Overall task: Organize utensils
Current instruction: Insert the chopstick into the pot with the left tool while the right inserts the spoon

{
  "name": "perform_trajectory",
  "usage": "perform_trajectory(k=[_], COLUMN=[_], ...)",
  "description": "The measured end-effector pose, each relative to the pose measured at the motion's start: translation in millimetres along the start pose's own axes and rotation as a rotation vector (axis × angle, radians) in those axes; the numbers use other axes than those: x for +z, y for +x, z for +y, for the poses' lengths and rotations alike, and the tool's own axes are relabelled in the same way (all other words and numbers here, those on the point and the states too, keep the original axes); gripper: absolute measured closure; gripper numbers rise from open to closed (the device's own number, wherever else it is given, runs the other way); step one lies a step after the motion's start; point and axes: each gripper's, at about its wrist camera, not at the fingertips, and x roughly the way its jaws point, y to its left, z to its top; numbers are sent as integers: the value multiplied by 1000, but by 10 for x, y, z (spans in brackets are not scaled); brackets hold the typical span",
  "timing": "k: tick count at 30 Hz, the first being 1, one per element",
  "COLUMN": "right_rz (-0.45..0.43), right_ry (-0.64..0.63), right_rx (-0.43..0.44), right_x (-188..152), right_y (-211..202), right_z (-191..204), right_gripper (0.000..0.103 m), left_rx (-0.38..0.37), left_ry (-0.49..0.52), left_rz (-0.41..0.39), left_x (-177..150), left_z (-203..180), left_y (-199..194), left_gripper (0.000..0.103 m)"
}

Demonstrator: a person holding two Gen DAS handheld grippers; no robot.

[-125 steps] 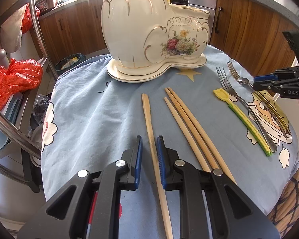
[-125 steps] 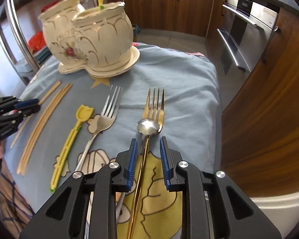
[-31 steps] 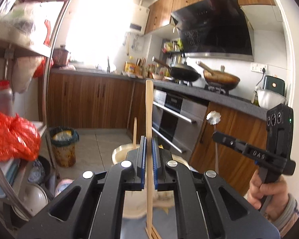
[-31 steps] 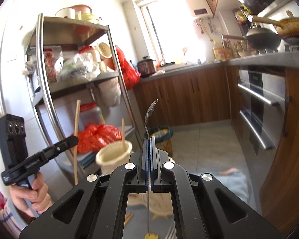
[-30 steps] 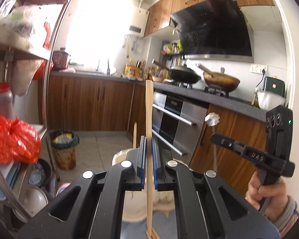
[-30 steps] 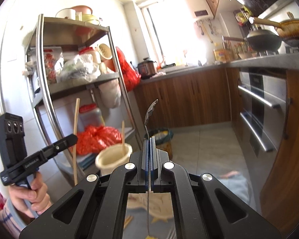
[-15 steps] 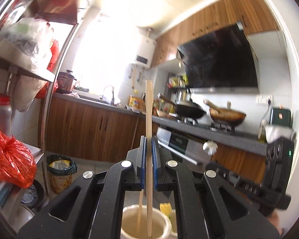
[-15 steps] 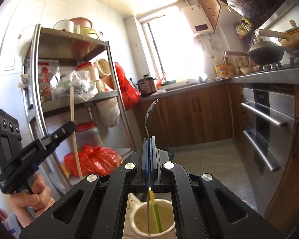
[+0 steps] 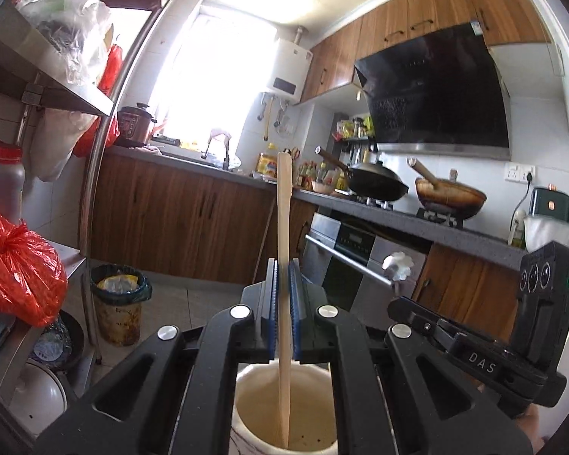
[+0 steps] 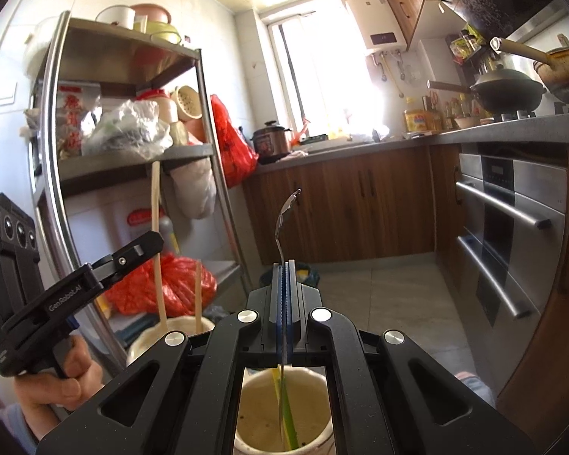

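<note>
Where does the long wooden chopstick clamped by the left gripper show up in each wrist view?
Left wrist: the wooden chopstick stands upright at centre, clamped in the left gripper, its lower end inside the cream ceramic holder.
Right wrist: it is at the left, rising past the left gripper into the holder's far cup.
Shared landmark: the black wok.

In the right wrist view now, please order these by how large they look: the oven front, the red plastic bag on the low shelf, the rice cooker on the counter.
1. oven front, largest in the picture.
2. red plastic bag, clearly smaller, partly hidden by the left gripper.
3. rice cooker, smallest, though it stands farther away, so its true size is unsure.
</note>
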Motion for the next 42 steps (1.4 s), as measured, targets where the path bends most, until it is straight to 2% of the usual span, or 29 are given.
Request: perform_trajectory(k=[10,22,34,38,40,42], right_rz=[89,179,185,178,170,159], right_ry=[-64,-94,-86,-84,-84,-85], right_rx=[-36,-49,-56,-56,-51,-49], right_x=[-203,-328,-322,-316,-298,-284], right_y=[33,156,174,155,124,86], right_z=[113,134,115,103,97,98], right_gripper=[101,101,98,89,85,81], left_rx=[56,88,108,107,104,106], left_ry=[92,110,131,129,125,125], left_rz=[164,275,289,280,272,261], left_x=[-170,-249,-301,-285,-267,-249], left_z=[-108,-44,-50,-63,-59,-58], left_y=[26,145,196,167,140,102], left_gripper=[97,97,97,96,92,79])
